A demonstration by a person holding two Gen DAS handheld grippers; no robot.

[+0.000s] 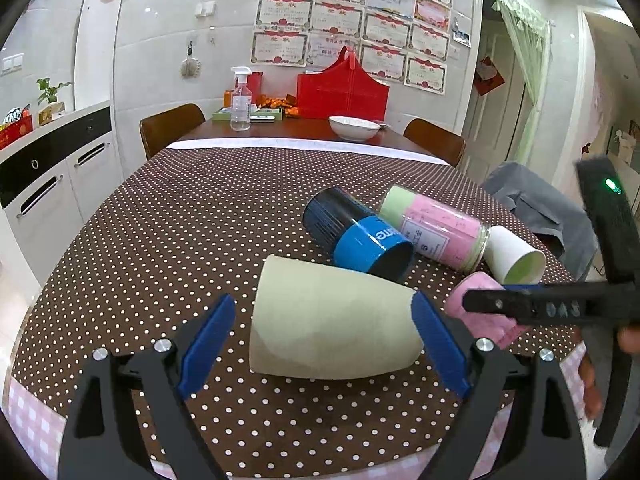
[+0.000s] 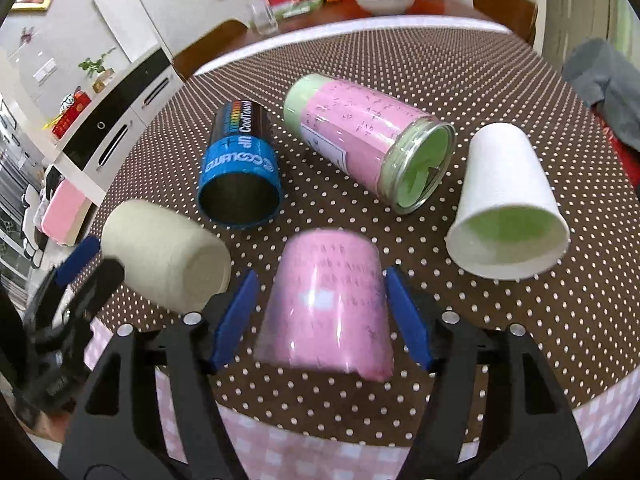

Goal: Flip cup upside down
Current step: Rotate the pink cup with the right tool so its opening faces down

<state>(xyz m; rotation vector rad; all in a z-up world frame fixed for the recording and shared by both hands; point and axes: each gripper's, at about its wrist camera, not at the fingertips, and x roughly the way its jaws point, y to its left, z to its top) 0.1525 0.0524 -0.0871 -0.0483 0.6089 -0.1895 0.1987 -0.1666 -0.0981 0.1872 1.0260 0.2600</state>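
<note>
Five cups lay on their sides on the polka-dot desk (image 2: pixel 500 340), so each one needed lifting and turning before it could stand mouth down. The left claw (image 1: pixel 324 344) sat spread wide around the cream cup (image 1: pixel 332 320), its blue pads on either side of the cup's length, the right pad at or near the wide end and the left pad clear of the narrow base; that straddle looked like a setup for a squeeze not yet made. The right claw (image 2: pixel 318 320) was likewise apart, flanking the pink cup (image 2: pixel 328 308), which lay with its narrow base pointing away and its wide rim toward the camera; small gaps showed between both pads and the cup wall. Approaching from the rim end would probably let a wrist roll tip the mouth down onto the cloth. Behind them lay the blue-banded dark cup (image 2: pixel 240 172), the glass jar lined in pink and green (image 2: pixel 368 136), and the white cup with a green inside (image 2: pixel 508 204), all well clear of either claw. Both near cups sat by the desk's front edge, so a slipped grip might roll one off.
</note>
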